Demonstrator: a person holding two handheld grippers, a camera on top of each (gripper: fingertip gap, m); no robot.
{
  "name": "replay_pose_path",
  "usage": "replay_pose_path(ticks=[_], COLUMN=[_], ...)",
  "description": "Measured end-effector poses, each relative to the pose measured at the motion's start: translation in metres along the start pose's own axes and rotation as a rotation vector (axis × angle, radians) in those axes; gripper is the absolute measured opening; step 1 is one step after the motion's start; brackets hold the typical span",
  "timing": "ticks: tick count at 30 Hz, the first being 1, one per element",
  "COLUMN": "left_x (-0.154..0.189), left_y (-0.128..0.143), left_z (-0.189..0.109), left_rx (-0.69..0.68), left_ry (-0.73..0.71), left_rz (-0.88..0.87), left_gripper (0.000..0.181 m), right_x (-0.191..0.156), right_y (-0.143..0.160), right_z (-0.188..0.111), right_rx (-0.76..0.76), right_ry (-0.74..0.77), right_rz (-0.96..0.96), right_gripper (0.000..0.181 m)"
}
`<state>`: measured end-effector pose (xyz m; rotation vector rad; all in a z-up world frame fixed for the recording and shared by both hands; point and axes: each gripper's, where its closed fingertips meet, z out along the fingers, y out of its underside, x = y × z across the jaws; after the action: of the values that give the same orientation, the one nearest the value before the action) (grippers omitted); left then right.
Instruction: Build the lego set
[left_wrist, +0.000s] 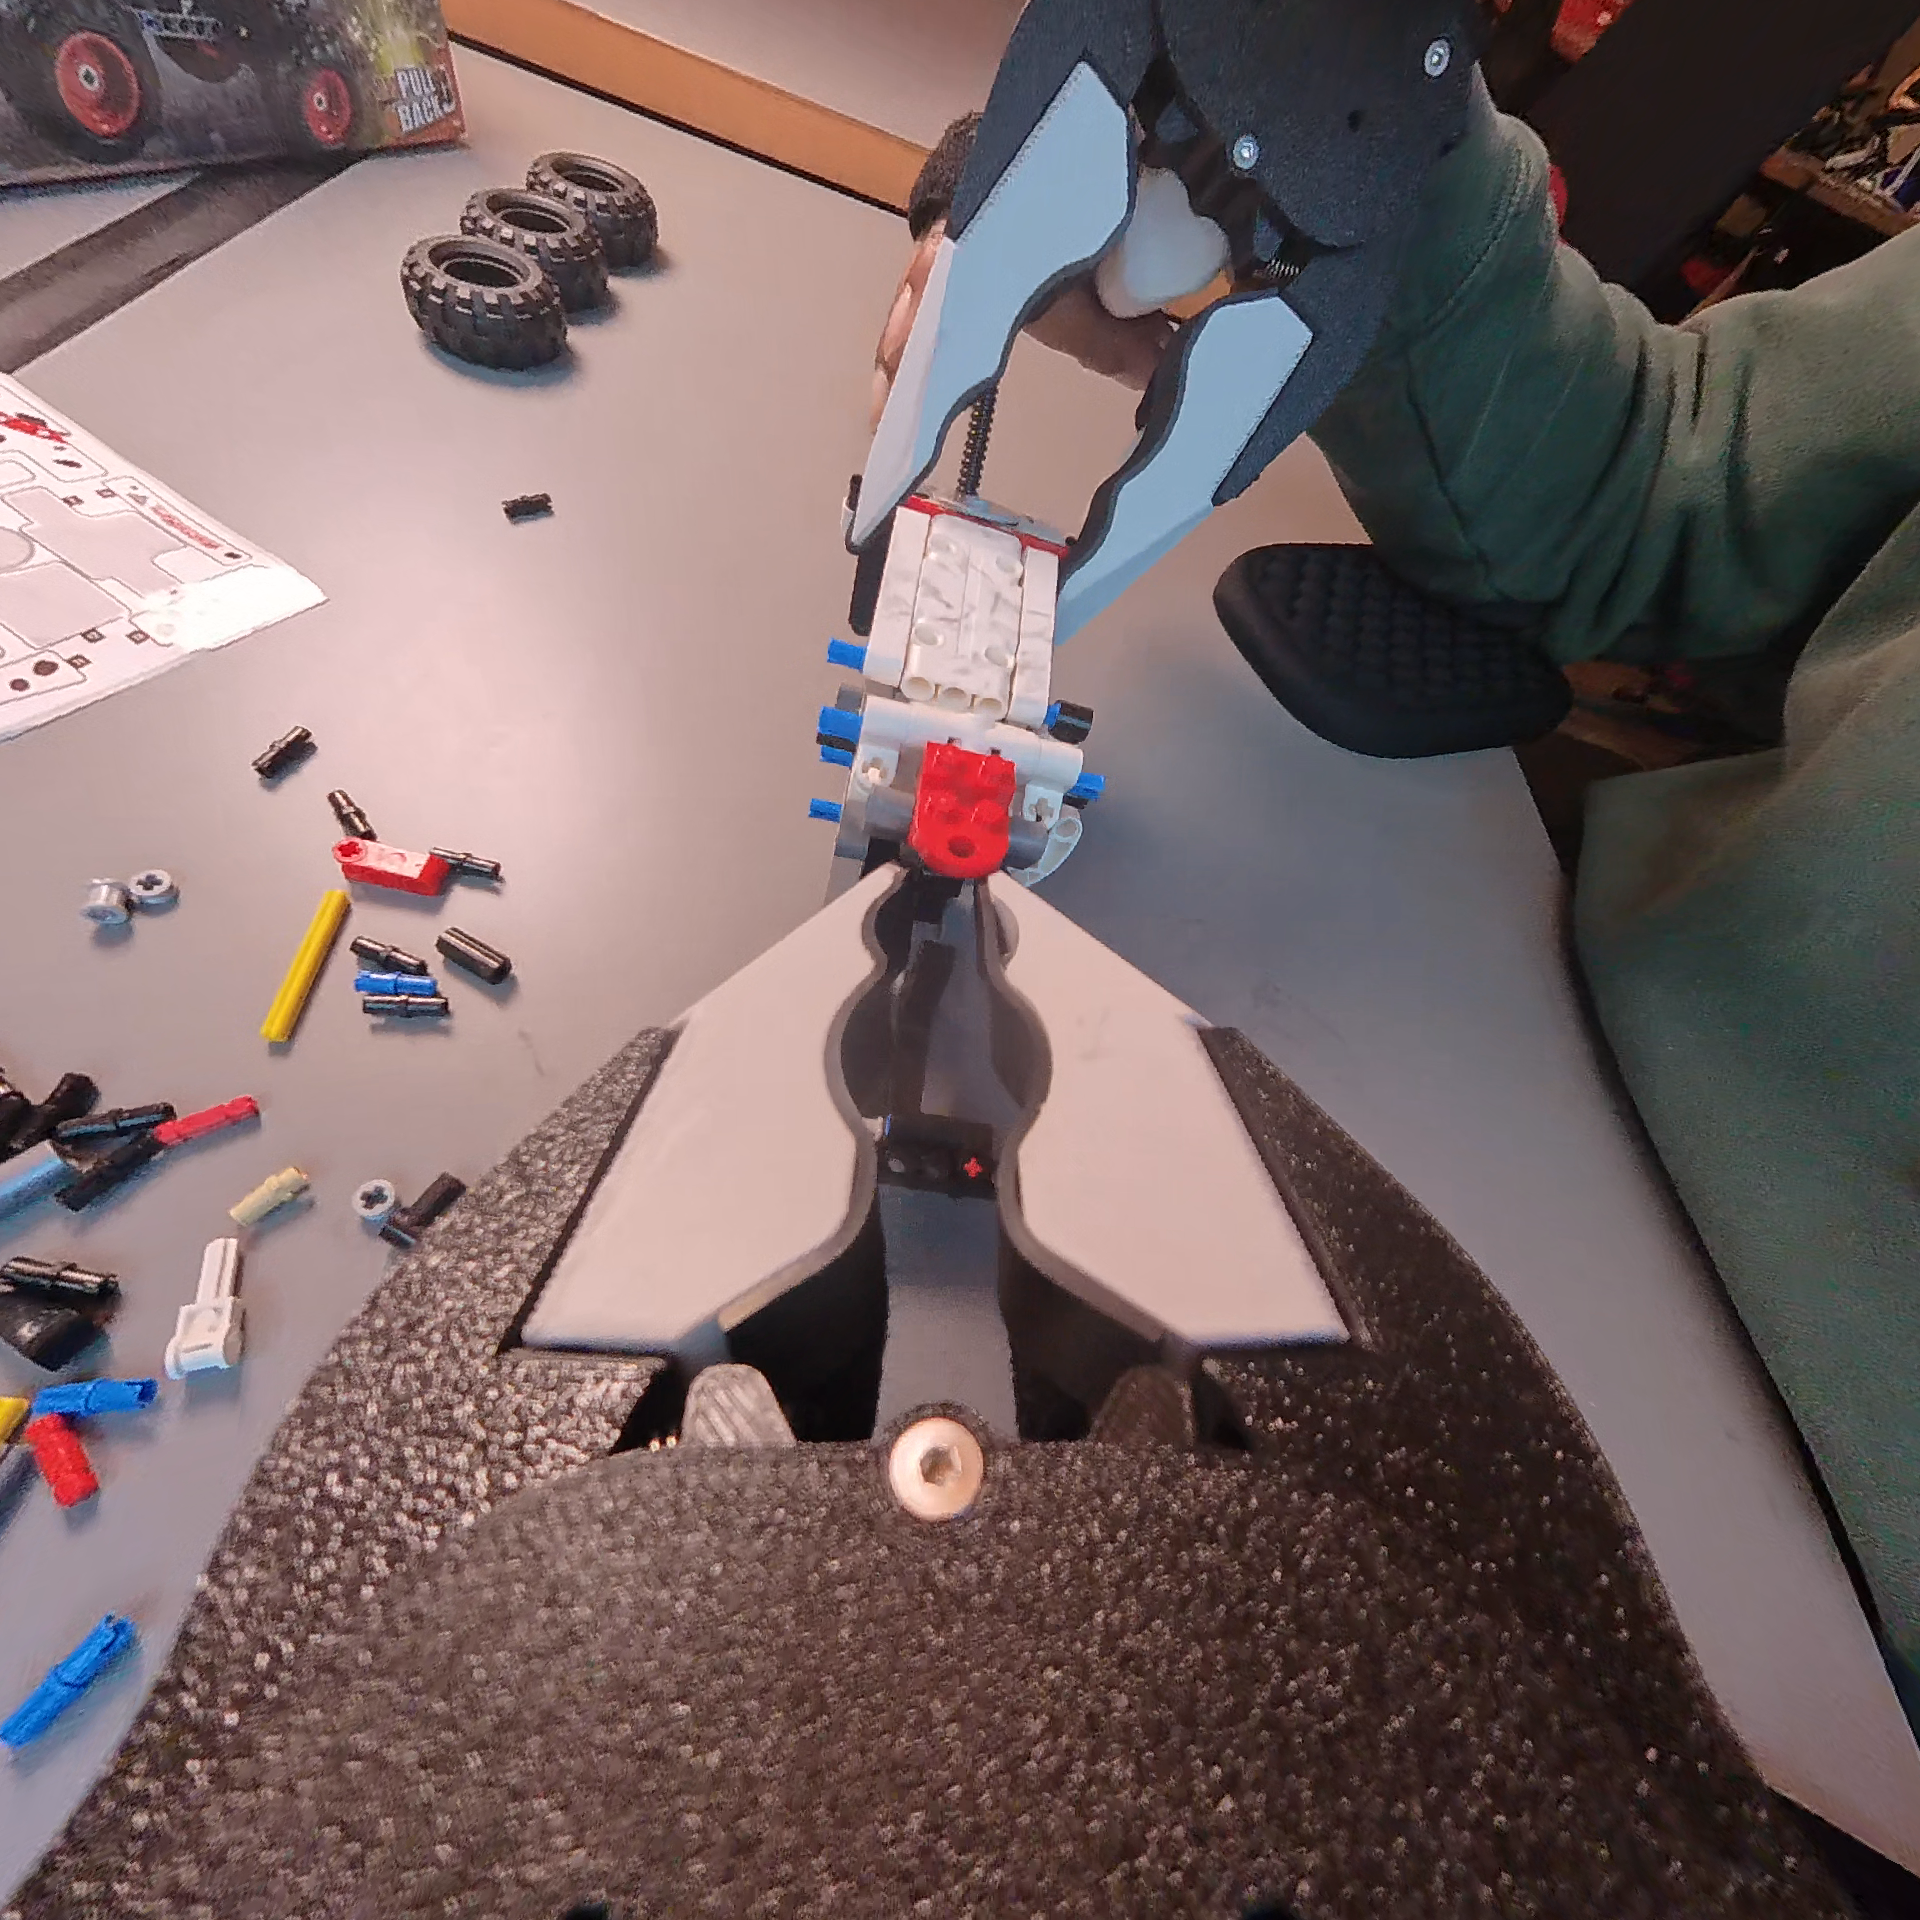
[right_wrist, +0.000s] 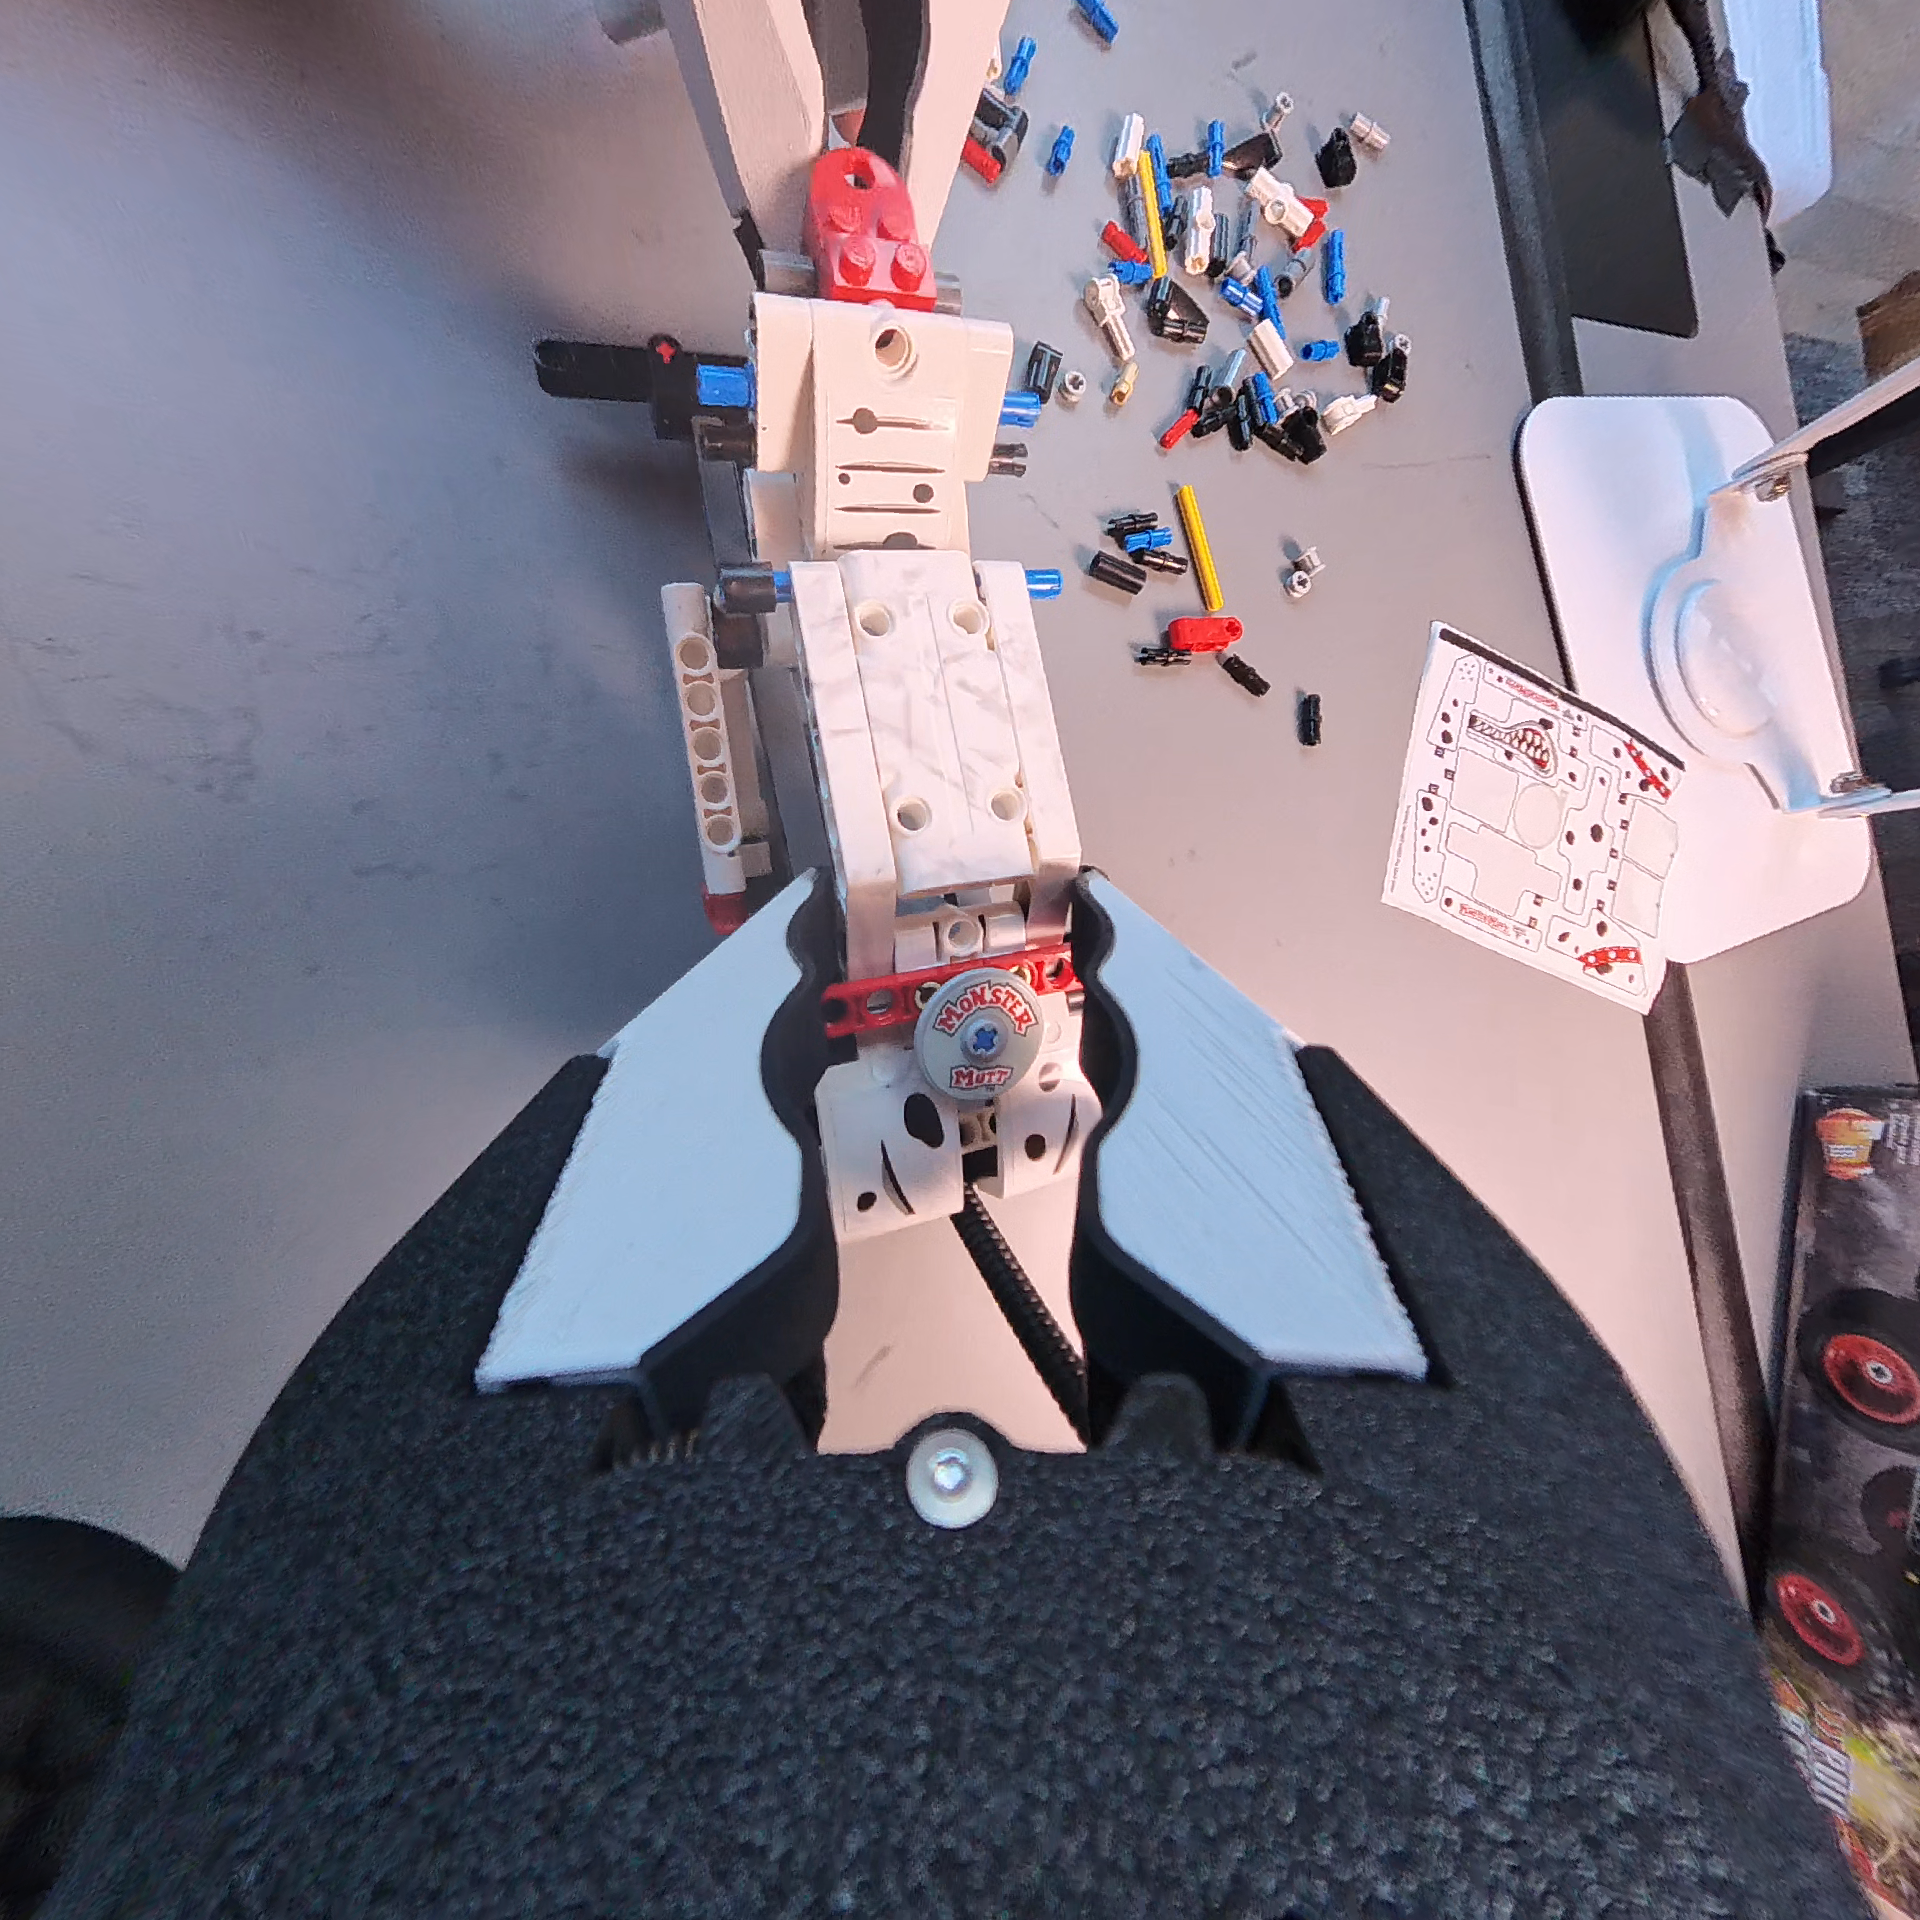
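A white lego model (left_wrist: 961, 634) with a red studded piece (left_wrist: 958, 810) at one end is held above the grey table (left_wrist: 644, 582) between both grippers. My left gripper (left_wrist: 938, 883) is closed at the red piece's rounded end; a black beam (left_wrist: 914, 997) of the model shows through its finger gap. My right gripper (left_wrist: 966, 582) comes in from the top and grips the far end. In the right wrist view my right gripper (right_wrist: 945, 899) is shut on the model (right_wrist: 925, 707) at its red beam and round disc. The left gripper (right_wrist: 842, 208) straddles the red piece (right_wrist: 868, 223).
Three black tyres (left_wrist: 530, 260), a sticker sheet (left_wrist: 104, 561) and scattered pins and axles (left_wrist: 395, 977) lie left. The set box (left_wrist: 208, 83) stands far left. A green sleeve (left_wrist: 1558, 416) and a black armrest (left_wrist: 1382, 644) are right. A white stand base (right_wrist: 1683, 665) sits beside the sheet (right_wrist: 1538, 810). My right fingertips sit around 10 cm from my left ones.
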<state>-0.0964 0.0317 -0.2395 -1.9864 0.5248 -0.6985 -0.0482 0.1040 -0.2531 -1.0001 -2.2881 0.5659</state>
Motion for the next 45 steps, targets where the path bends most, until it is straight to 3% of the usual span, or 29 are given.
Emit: replay_pose_path(ticks=[7, 19, 26, 34, 39, 42, 45], left_x=[-0.004, -0.001, 0.015, 0.015, 0.004, 0.002, -0.003], left_y=[0.009, 0.012, -0.01, -0.02, -0.036, -0.043, -0.032], left_z=[-0.003, -0.009, 0.006, 0.011, -0.007, 0.003, 0.017], left_rx=[0.008, 0.017, 0.09, 0.084, 0.183, 0.215, 0.145], left_ry=[-0.009, -0.008, 0.026, -0.003, -0.071, -0.09, -0.116], left_rz=[-0.03, -0.022, -0.028, -0.008, -0.046, -0.083, -0.083], left_gripper=[0.025, 0.028, 0.021, 0.017, 0.034, 0.041, 0.04], right_x=[0.001, 0.002, 0.001, 0.001, 0.001, 0.001, 0.001], right_y=[-0.003, -0.008, -0.009, -0.01, -0.011, -0.011, -0.011], right_z=[-0.002, -0.006, -0.003, -0.003, -0.002, -0.001, -0.001], right_rx=[0.023, 0.066, 0.07, 0.084, 0.094, 0.097, 0.095], right_ry=[0.02, 0.049, 0.051, 0.048, 0.045, 0.047, 0.05], right_rz=[-0.023, -0.035, -0.047, -0.042, -0.038, -0.036, -0.04], right_gripper=[0.046, 0.046, 0.041, 0.041, 0.042, 0.041, 0.042])
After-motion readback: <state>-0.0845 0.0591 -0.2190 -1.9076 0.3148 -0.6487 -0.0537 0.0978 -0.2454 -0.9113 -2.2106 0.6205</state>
